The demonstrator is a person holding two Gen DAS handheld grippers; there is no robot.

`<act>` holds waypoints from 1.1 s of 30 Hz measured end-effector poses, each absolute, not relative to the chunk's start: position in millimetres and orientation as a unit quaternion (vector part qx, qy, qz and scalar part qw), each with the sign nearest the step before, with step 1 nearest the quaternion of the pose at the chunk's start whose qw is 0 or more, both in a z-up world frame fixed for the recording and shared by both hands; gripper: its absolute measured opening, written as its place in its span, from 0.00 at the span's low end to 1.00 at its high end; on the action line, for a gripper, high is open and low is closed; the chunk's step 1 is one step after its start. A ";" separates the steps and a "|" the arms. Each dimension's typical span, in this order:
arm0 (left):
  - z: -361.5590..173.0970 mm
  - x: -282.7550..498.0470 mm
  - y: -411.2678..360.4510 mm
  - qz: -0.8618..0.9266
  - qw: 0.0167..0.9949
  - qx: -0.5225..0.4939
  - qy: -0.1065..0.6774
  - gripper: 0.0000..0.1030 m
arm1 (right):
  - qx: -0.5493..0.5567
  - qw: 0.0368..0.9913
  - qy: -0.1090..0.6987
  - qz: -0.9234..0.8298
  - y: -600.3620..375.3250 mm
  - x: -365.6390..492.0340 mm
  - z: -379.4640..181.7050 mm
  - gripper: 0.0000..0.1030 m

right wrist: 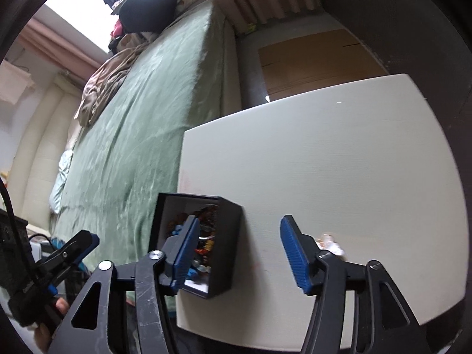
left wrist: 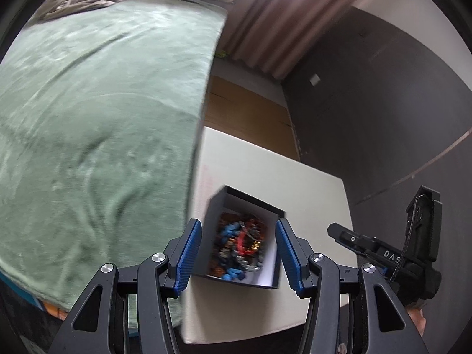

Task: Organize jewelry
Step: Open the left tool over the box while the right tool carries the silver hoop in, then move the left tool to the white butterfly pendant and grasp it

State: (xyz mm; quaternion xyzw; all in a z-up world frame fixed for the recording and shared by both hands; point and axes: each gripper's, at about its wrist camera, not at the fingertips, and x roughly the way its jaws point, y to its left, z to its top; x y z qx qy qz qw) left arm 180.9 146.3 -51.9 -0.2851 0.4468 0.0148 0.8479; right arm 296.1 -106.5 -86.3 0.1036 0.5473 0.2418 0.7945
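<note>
A small black box with a white inside stands on a white table, full of mixed colourful jewelry. My left gripper is open, its blue pads on either side of the box and apart from it. In the right wrist view the box stands at the table's left edge. My right gripper is open, its left finger in front of the box opening. A small pale jewelry piece lies on the table behind its right finger.
A bed with a green blanket runs along the table's left side. Flat brown cardboard lies on the floor beyond the table. A dark wall and a pink curtain stand behind. The right gripper shows at the right of the left wrist view.
</note>
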 end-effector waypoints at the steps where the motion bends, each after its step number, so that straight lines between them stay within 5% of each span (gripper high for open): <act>1: -51.7 183.6 140.1 0.009 0.848 -0.281 0.449 0.52 | 0.105 0.796 0.546 0.238 -112.2 295.3 -85.8 0.63; 16: -66.7 227.3 49.4 -0.047 0.835 -0.220 0.501 0.52 | 0.145 0.796 0.556 0.190 -205.2 285.8 -102.3 0.64; 27: -90.2 258.9 -21.7 -0.062 0.808 -0.158 0.564 0.52 | 0.182 0.797 0.553 0.163 -268.1 275.9 -113.8 0.94; 33: -108.5 272.3 -46.3 -0.058 0.793 -0.146 0.589 0.68 | 0.187 0.793 0.557 0.160 -283.9 272.9 -121.8 1.00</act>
